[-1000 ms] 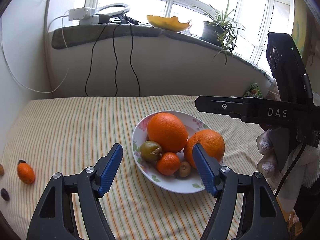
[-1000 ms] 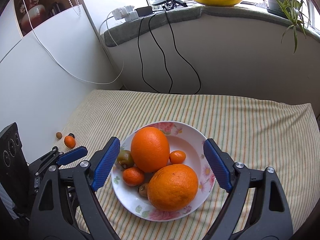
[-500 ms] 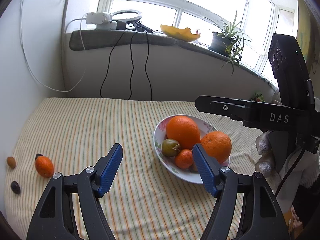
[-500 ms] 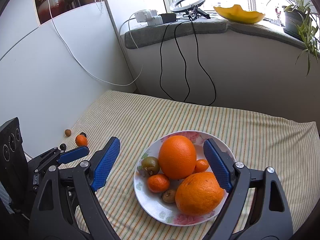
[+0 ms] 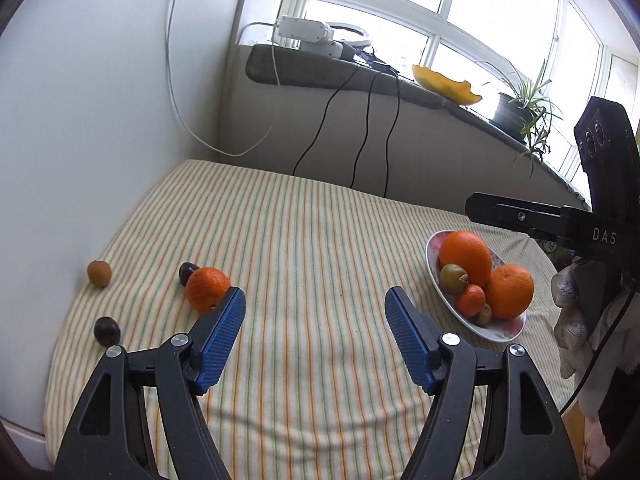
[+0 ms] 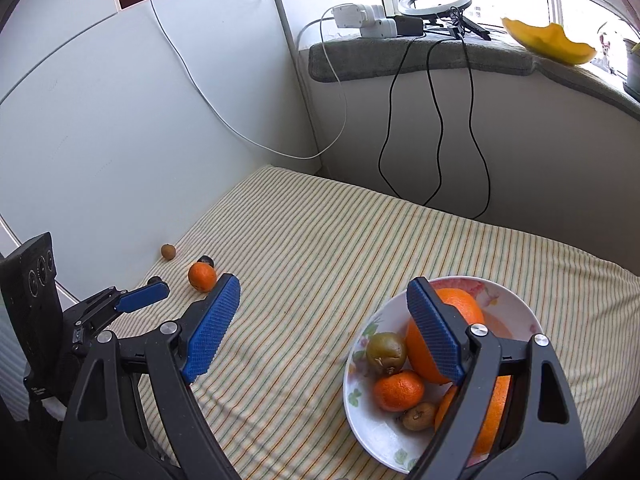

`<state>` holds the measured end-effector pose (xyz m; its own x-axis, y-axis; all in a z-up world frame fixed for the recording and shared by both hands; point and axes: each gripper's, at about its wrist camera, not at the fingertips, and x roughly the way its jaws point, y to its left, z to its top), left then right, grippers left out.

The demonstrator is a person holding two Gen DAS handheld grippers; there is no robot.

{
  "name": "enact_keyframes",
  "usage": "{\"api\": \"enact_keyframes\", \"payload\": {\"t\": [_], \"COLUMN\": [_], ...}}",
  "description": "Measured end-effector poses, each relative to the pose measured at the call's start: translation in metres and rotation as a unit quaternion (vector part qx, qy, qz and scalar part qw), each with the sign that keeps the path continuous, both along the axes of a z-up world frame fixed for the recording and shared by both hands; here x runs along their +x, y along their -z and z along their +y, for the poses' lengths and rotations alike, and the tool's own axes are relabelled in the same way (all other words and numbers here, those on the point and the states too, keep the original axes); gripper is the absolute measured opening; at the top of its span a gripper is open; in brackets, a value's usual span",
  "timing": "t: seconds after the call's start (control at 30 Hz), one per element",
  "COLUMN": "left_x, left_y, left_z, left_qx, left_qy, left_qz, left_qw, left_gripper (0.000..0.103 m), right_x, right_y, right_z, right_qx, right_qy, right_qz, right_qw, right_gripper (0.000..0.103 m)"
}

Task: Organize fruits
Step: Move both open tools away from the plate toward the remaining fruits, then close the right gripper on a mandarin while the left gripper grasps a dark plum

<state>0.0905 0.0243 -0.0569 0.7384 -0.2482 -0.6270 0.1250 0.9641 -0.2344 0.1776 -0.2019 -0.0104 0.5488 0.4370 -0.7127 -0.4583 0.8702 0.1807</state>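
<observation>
Hovering above the striped cloth (image 5: pixel 312 240), the left hand-held gripper (image 5: pixel 316 312) has its blue pads spread wide with nothing between them; only bare cloth shows in the gap. Its left pad sits just in front of a loose mandarin (image 5: pixel 207 288), so this gripper looks aimed at the stray fruit, probably to gather it.

The right hand-held gripper (image 6: pixel 324 316) is likewise wide open and empty. Its right pad overlaps the bowl (image 6: pixel 360 412) in the right wrist view, yet it presses on nothing.

That floral bowl already holds two big oranges (image 5: pixel 466 256), a small mandarin (image 6: pixel 399 390), a green fruit (image 6: pixel 386 352) and a kiwi (image 6: pixel 419 416), piled together, evidently the collecting spot.

Farther off, toward the white wall (image 6: pixel 120 120), the remaining fruit lies scattered on the tabletop: the loose mandarin with a dark plum (image 5: pixel 187 272) touching it behind, another plum (image 5: pixel 107 331) nearer the edge, and a small brown fruit (image 5: pixel 99 273) close to the wall. They lie well apart from the bowl, so the job seems partly done.

Beyond, cables (image 6: pixel 436 120) hang from the sill (image 6: pixel 420 56).
</observation>
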Motion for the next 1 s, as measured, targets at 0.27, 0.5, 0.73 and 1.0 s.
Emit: {"api": "enact_keyframes", "payload": {"t": [0.27,0.5,0.73,1.0], "left_x": [-0.011,-0.013,-0.010,-0.006], "left_y": [0.017,0.034,0.047,0.052], "left_z": [0.056,0.088,0.108,0.110], "left_qx": [-0.005,0.002,0.004,0.008], "left_qy": [-0.068,-0.105,-0.125,-0.128], "left_qz": [0.016,0.032,0.044,0.049], "left_qw": [0.9976,0.9939,0.9911,0.9905], "left_gripper": [0.072,0.069,0.058,0.048], "right_x": [0.002,0.005,0.004,0.002], "right_y": [0.014,0.028,0.050,0.078], "right_z": [0.039,0.078,0.119,0.157], "right_qx": [0.009,0.012,-0.008,-0.039], "right_qy": [-0.041,-0.075,-0.114,-0.148], "right_qz": [0.015,0.022,0.032,0.041], "right_qw": [0.999,0.997,0.993,0.987], "right_gripper": [0.088,0.088,0.080,0.071]}}
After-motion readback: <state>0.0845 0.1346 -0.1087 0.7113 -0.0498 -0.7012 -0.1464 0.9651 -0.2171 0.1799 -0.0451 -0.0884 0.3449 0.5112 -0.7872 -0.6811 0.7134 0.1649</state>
